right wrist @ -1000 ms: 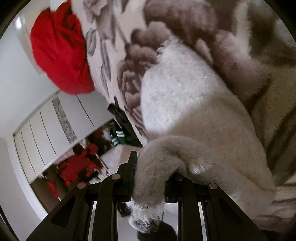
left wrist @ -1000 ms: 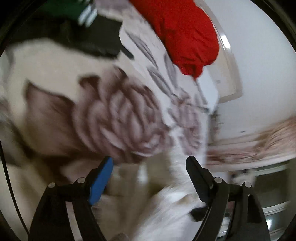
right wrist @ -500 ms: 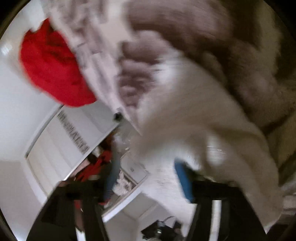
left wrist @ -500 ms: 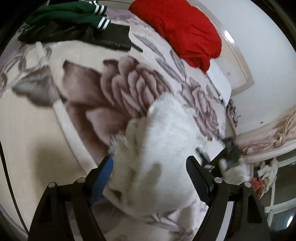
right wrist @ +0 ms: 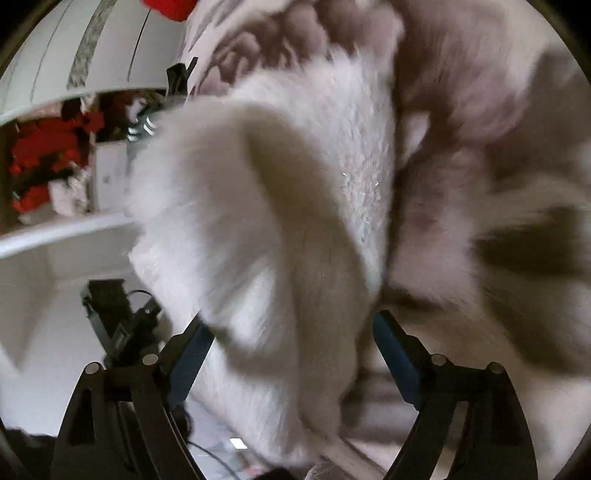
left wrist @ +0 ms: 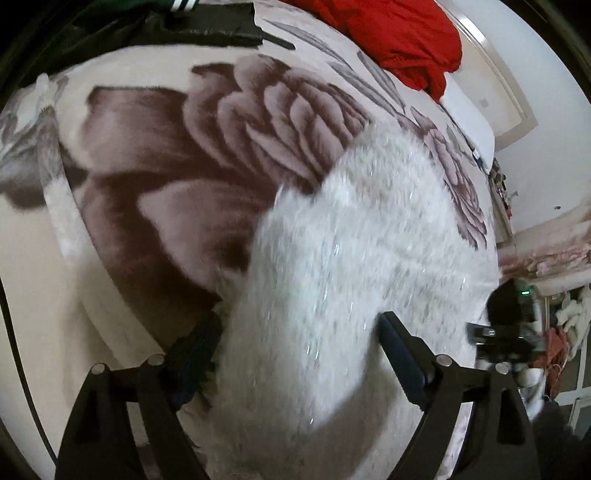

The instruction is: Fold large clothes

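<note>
I see the white fluffy garment (left wrist: 354, 266) lying on the bed, on the floral blanket (left wrist: 177, 155), as a long bundle. In the left wrist view its long axis runs from the bottom of the frame, between the fingers, up and to the right across the blanket. The left hand-held gripper (left wrist: 299, 354) straddles the near end of this bundle; its jaws are opening wide, the cloth lies between them, and I judge that the pads do not press on it. The right hand-held gripper (right wrist: 291, 350) is in the same condition at the other side: its jaws are opening, a thick fold of the garment (right wrist: 280, 206) passes between them, and the blur hides whether the left pad touches the pile. In the left wrist view the right unit shows at the far right edge of the garment, so the two grippers stand on opposite sides of the bundle, the garment between them. I judge both equally near. The next fold therefore turns on gripping across the long axis. A red garment (left wrist: 402, 33) and a dark garment (left wrist: 192, 22) lie well apart at the far end of the bed.
</note>
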A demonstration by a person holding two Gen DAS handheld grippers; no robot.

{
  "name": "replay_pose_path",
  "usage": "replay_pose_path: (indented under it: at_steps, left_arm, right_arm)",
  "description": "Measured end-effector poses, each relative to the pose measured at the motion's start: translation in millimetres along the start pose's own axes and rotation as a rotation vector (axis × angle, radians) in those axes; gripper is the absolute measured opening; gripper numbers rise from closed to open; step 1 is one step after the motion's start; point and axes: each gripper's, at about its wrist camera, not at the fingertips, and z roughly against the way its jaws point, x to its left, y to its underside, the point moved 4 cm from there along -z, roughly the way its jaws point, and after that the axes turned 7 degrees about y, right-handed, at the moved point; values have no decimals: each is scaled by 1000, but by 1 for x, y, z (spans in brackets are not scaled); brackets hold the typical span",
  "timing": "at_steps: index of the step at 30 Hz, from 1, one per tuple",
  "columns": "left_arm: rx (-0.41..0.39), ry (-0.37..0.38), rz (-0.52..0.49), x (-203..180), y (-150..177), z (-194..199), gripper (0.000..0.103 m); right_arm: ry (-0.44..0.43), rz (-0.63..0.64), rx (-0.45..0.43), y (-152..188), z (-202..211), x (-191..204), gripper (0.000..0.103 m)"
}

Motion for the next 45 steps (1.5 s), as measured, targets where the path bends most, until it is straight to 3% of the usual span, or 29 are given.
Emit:
replay_pose_path:
  at_steps: [2,6,7,8,10,13,16,18,20,22,26,29,31,35,36,37,38,41,43,45]
  left_arm:
    - [-17,-6,0,-2,-1,10,87]
    - [-56,-60,7,5,12,34,87]
    - [-68,-78,9,9,17,38,87]
    - [-83,-100,16,14,23,44,87]
    - [-104,-142,44,24,35,54,87]
    - [-119,-189,107,40,54,69,87]
    - [-106,-234,142,52,72,87,87]
    - [-90,-249,153,59,83,103,87]
    - [-83,-260,142,58,88,115,87]
    - [-84,-283,109,61,94,133,87]
    - [-73,-353,14,65,105,144,87]
    - [-75,-416,-50,71,116,130,88]
    - [-31,-475,-71,88,129,104,88]
    - [84,-502,-9,133,158,51,88]
    - [93,-496,0,140,162,43,89]
    - [64,-496,-16,144,164,36,97]
    - [32,-499,-32,146,163,34,103]
    - [-16,-477,-2,153,159,32,103]
    - [-73,-469,12,155,159,33,103]
    - [-63,-478,17,155,157,32,103]
  right_arm:
    - [-51,14,20,-13,-23,3,103]
    - [-36,-30,-16,-23,-33,6,103]
    - [-29,-54,-43,-20,-30,6,91]
    - [-30,-87,-84,-13,-23,6,64]
    - [-65,-196,-150,1,-12,1,50]
    - [-176,-372,-269,34,1,-2,42]
    - [-372,-585,-410,83,7,-6,39]
    - [-554,-766,-509,134,1,-8,39]
    - [-651,-899,-555,190,-14,-3,39]
    - [-621,-921,-529,230,-34,6,38]
    - [-359,-874,-217,279,-89,-3,42]
    - [-218,-784,-118,282,-76,-9,45]
    - [-78,-655,-132,273,-42,0,58]
    - [132,-406,-199,227,21,38,63]
    - [148,-351,-215,210,31,49,64]
    - [165,-294,-218,193,36,59,65]
    - [185,-229,-225,176,37,73,66]
    - [202,-49,-232,114,19,116,68]
    - [269,19,-226,56,3,137,68]
    - [323,29,-189,20,-23,143,68]
